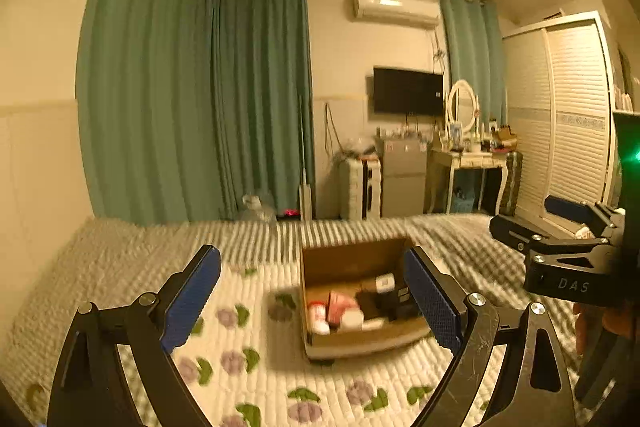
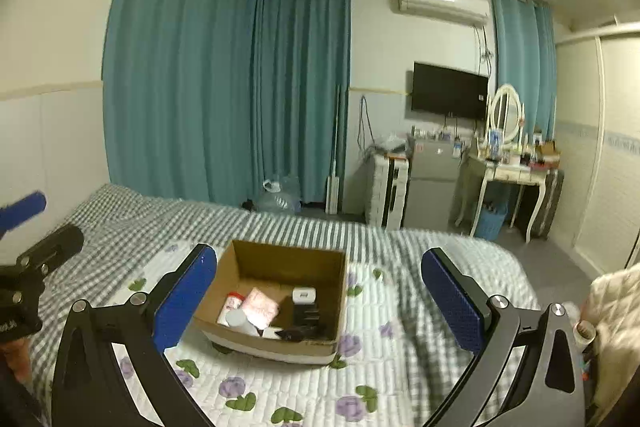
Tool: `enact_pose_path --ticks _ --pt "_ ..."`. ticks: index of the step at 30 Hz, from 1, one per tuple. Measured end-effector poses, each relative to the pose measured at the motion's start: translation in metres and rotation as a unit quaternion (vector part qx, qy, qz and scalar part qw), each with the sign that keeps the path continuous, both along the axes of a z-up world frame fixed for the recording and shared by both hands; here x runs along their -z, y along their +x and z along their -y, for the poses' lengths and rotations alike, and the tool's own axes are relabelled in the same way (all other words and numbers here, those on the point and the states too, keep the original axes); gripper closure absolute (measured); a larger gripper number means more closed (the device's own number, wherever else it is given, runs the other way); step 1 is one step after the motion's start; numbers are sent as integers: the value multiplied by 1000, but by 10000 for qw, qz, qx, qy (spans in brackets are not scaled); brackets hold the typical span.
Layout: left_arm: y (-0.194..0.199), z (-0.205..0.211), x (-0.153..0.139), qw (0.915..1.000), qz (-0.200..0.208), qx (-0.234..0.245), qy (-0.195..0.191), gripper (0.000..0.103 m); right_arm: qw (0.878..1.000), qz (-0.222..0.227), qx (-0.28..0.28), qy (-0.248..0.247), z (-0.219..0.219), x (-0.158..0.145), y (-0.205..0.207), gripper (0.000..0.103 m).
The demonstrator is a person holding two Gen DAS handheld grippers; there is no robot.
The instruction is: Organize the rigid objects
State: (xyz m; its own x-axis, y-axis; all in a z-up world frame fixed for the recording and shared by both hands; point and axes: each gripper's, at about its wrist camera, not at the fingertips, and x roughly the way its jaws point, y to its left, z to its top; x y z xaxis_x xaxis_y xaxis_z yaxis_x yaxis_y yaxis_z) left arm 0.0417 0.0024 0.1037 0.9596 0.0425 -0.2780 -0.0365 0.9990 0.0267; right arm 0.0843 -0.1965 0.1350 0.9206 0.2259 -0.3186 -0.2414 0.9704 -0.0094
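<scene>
An open cardboard box (image 1: 352,259) sits on the bed and also shows in the right wrist view (image 2: 280,263). It holds several small items: a white bottle with a red cap (image 2: 232,303), a pink packet (image 2: 262,307), a white charger (image 2: 304,295) and black objects (image 2: 304,323). My left gripper (image 1: 316,299) is open and empty, held above the bed in front of the box. My right gripper (image 2: 320,303) is open and empty, also in front of the box. The right gripper shows at the right edge of the left wrist view (image 1: 560,235).
The bed has a floral quilt (image 2: 360,387) over a checked sheet (image 2: 120,219). Teal curtains (image 2: 224,87), a small fridge (image 2: 432,183), a dressing table (image 2: 512,171) with a mirror, a TV (image 2: 448,91) and a wardrobe (image 1: 560,115) stand beyond the bed.
</scene>
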Motion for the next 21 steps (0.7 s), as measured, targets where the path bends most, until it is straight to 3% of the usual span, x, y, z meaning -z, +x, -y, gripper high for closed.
enact_pose_path --ticks 4,10,15,21 --pt "14 -4 36 9997 -228 -111 -5 9 9997 -232 82 -22 -5 47 13 0" --pt "23 -2 60 9987 -494 -124 83 9 9984 -524 107 -182 -15 102 18 0" --pt "19 -5 68 9981 -609 -80 40 9 9979 -512 235 -310 -17 110 21 0" --pt "17 -7 69 9980 -630 -44 -36 9 9974 -671 252 -46 -8 106 18 0"
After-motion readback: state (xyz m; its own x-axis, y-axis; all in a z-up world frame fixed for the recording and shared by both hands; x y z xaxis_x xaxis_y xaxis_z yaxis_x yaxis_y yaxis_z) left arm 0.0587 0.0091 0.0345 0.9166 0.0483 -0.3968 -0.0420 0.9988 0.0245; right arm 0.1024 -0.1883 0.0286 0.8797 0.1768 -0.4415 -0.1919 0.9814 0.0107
